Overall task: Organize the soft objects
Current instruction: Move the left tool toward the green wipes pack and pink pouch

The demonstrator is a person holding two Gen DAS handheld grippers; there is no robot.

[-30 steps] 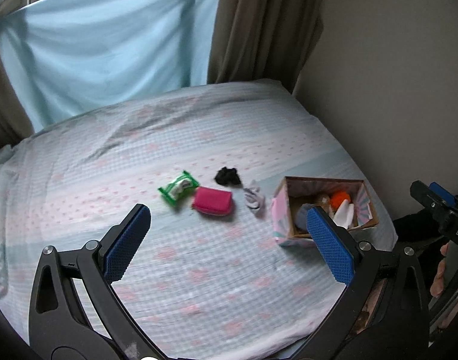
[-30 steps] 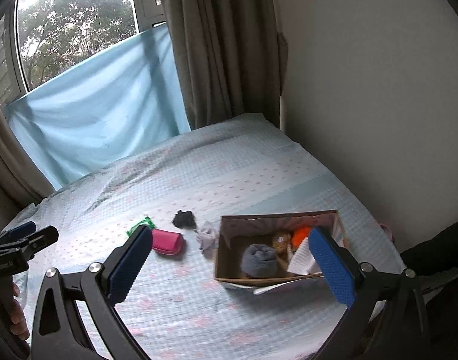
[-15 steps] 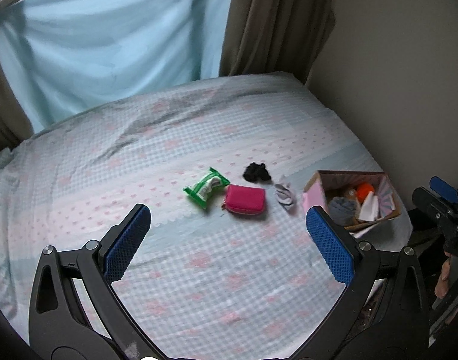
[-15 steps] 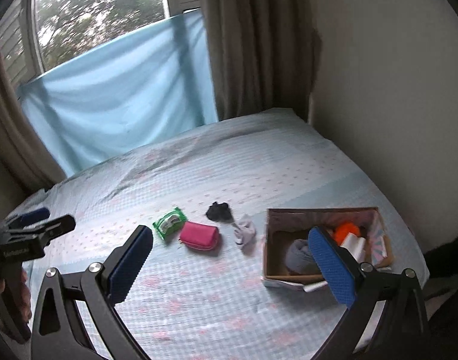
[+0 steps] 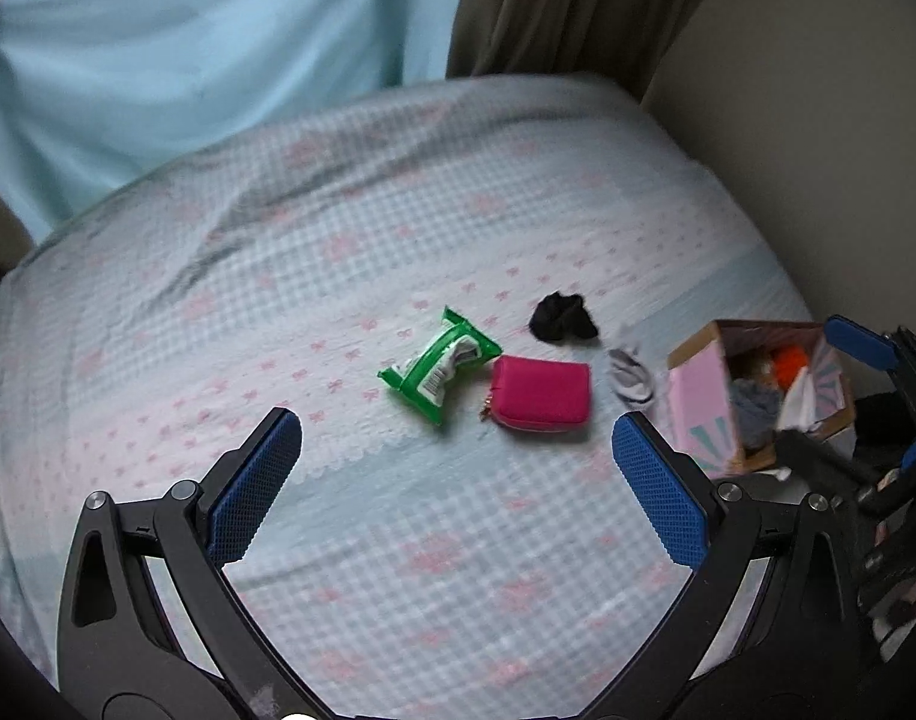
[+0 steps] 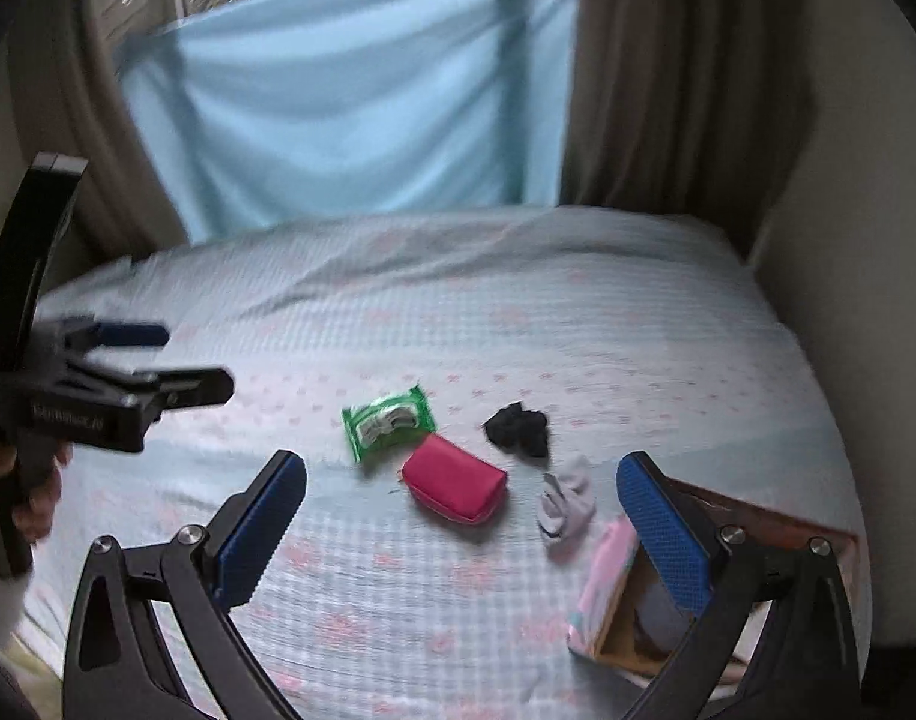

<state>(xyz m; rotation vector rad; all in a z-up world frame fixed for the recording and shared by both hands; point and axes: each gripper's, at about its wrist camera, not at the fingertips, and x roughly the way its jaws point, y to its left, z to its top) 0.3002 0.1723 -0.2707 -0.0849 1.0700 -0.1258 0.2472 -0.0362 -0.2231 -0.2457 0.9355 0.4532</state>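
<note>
While both tools hover above the bed (image 5: 398,540), the left hand-held gripper (image 5: 458,480) and the right hand-held gripper (image 6: 461,516) stand with jaws spread wide, holding nothing. Ahead and right of each sits the cardboard box (image 5: 698,396), already holding soft items. Directly ahead between the left one's blue pads lie the pink pouch (image 5: 542,393), then the green wipes packet (image 5: 437,366), the black sock (image 5: 561,317) and the small grey sock (image 5: 631,377) nearest the box.
</note>
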